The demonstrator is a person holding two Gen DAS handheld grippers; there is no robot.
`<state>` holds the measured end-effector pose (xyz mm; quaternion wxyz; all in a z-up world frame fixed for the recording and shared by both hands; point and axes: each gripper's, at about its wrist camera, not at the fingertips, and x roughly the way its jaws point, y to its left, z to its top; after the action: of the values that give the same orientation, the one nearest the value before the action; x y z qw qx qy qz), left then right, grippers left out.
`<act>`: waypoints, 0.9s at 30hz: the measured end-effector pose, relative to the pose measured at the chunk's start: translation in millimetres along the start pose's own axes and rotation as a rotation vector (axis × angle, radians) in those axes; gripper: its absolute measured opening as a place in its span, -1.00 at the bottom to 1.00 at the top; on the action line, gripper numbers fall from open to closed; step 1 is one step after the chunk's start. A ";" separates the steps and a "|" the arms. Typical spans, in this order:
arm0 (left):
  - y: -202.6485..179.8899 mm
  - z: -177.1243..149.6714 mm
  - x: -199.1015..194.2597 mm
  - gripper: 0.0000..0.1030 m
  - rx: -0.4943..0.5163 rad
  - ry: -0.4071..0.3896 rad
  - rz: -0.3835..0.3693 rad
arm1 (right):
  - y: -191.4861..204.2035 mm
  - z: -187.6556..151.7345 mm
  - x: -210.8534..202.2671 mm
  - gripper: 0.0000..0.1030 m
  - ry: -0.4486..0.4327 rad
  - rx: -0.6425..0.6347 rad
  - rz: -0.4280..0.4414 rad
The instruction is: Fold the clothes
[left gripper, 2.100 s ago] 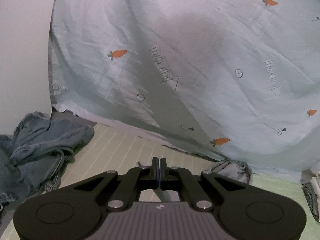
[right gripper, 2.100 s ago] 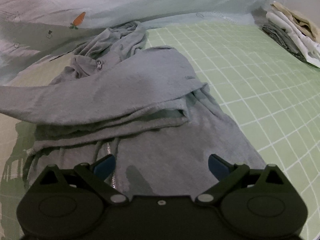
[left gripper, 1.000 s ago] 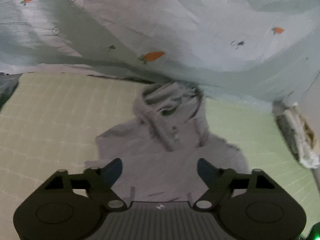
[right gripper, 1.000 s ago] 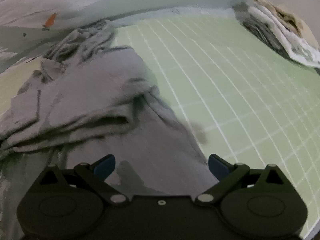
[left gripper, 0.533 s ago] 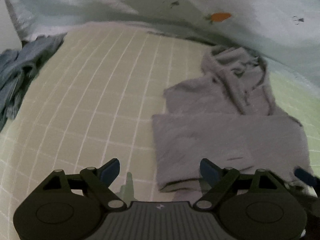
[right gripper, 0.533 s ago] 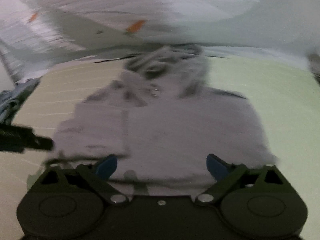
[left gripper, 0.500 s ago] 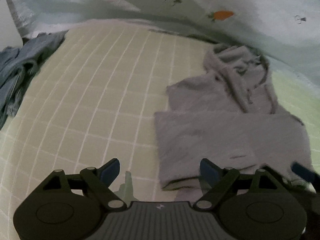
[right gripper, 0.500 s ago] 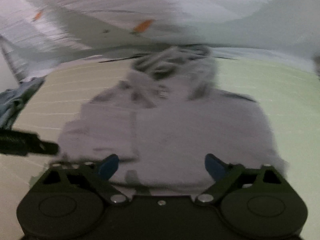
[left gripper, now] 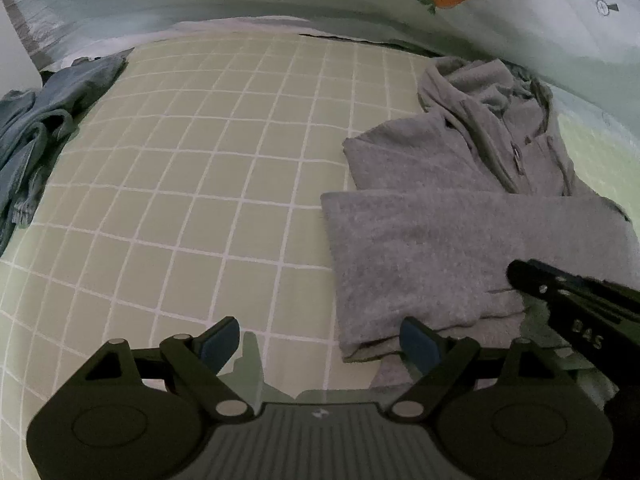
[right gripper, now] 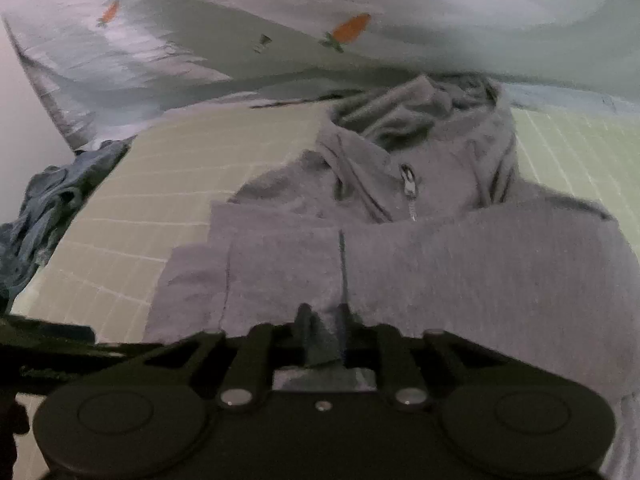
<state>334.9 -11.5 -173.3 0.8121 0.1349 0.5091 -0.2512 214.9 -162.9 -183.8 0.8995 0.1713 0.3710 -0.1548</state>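
Left wrist view looks steeply down on a pale green sheet (left gripper: 224, 184) ruled with a white grid, stretched smooth and flat across most of the frame. On its right side lies the grey hoodie (left gripper: 460, 240), zip up, hood bunched at the far end, sleeves folded across the chest so the near part is a neat rectangle. The left gripper (left gripper: 320, 342) hangs over the hoodie's near left corner with its jaws spread wide, blue pads apart, one over bare sheet, the other at the hem, nothing pinched between them. From the right edge the right gripper (left gripper: 516, 274) reaches in, its tip down on the grey fabric. Switch to the right wrist view and that right gripper (right gripper: 324, 320) is clenched, fingers drawn together with a ridge of the hoodie (right gripper: 460, 264) pinched up between them near the bottom hem. Beyond the sheet's far edge hangs a pale blue cloth (left gripper: 520, 32) printed with orange carrots, draped and creased like a backdrop. Off at the left edge sits a crumpled heap of blue clothing (left gripper: 36, 132), well apart from the hoodie, against a plain pale wall (right gripper: 24, 140).
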 end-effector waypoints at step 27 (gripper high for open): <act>-75.6 -2.1 12.2 0.88 0.160 0.021 -0.032 | -102.0 -20.9 -41.6 -0.78 -0.022 -0.063 -0.403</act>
<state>296.5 -77.1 -182.4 0.7893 0.1937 0.4979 -0.3026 132.6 -238.9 -187.5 0.8592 0.0639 0.3924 -0.3219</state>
